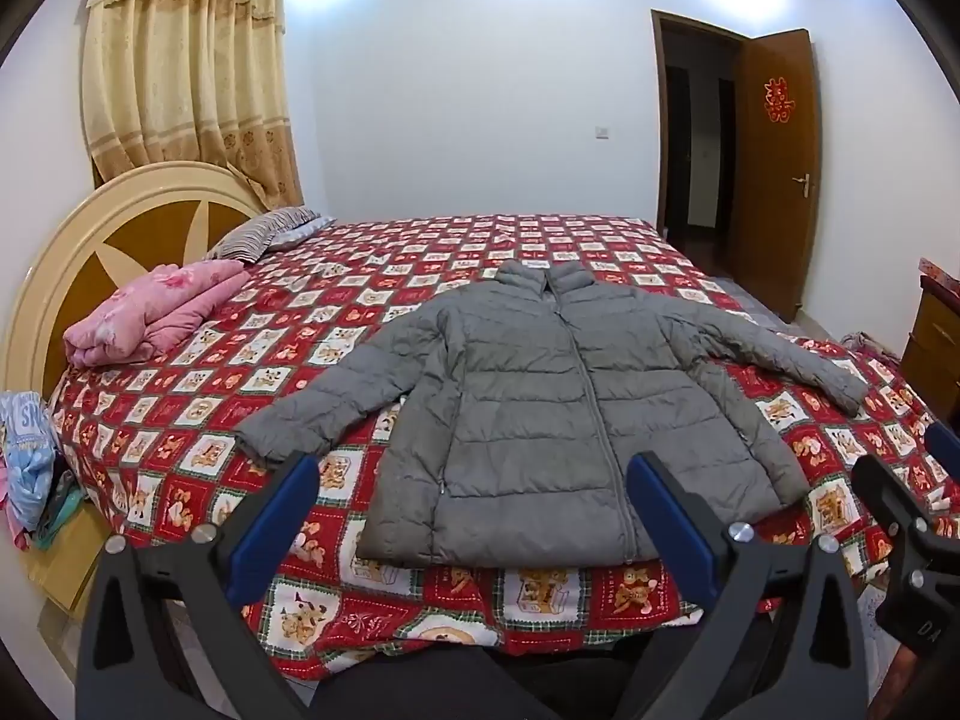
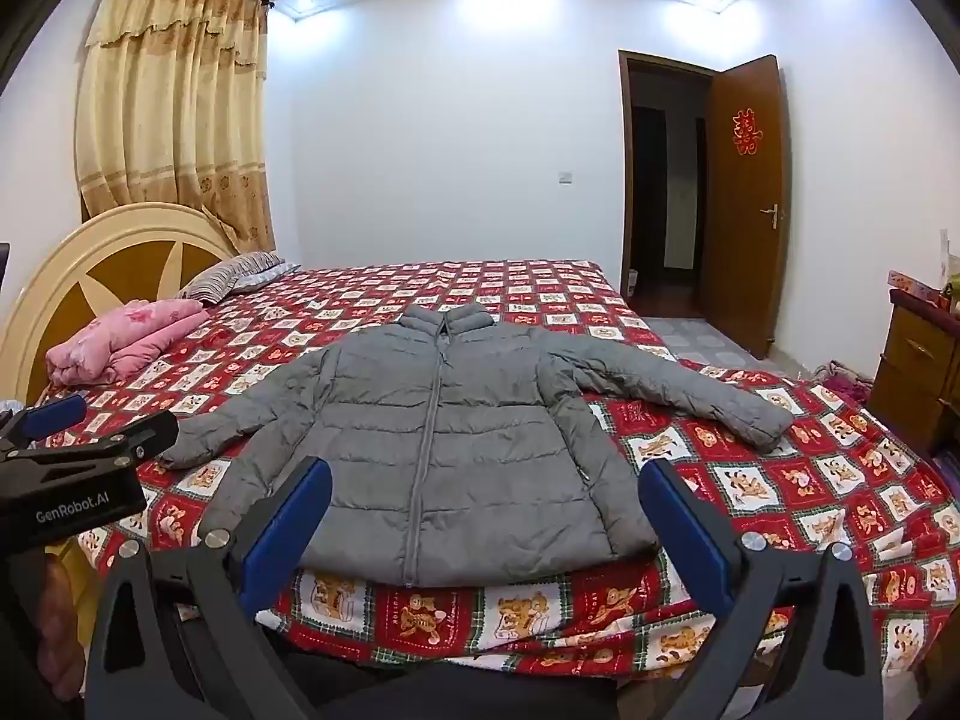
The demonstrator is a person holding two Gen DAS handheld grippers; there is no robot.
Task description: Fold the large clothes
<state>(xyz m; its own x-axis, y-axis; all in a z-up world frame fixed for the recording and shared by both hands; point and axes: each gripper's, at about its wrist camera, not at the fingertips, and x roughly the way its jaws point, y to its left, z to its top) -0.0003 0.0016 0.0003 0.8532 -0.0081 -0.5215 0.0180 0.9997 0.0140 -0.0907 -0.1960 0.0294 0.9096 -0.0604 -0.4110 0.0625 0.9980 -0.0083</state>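
A grey quilted jacket lies flat and zipped on the red patterned bedspread, collar away from me, both sleeves spread out to the sides. In the right wrist view the jacket fills the middle of the bed. My left gripper hovers open over the near hem, its blue pads wide apart with nothing between them. My right gripper is likewise open above the hem, holding nothing. Each gripper shows at the edge of the other's view: the right gripper and the left gripper.
A folded pink blanket and a striped pillow lie by the round headboard. Clothes hang at the left bedside. A wooden cabinet stands right, with an open door behind.
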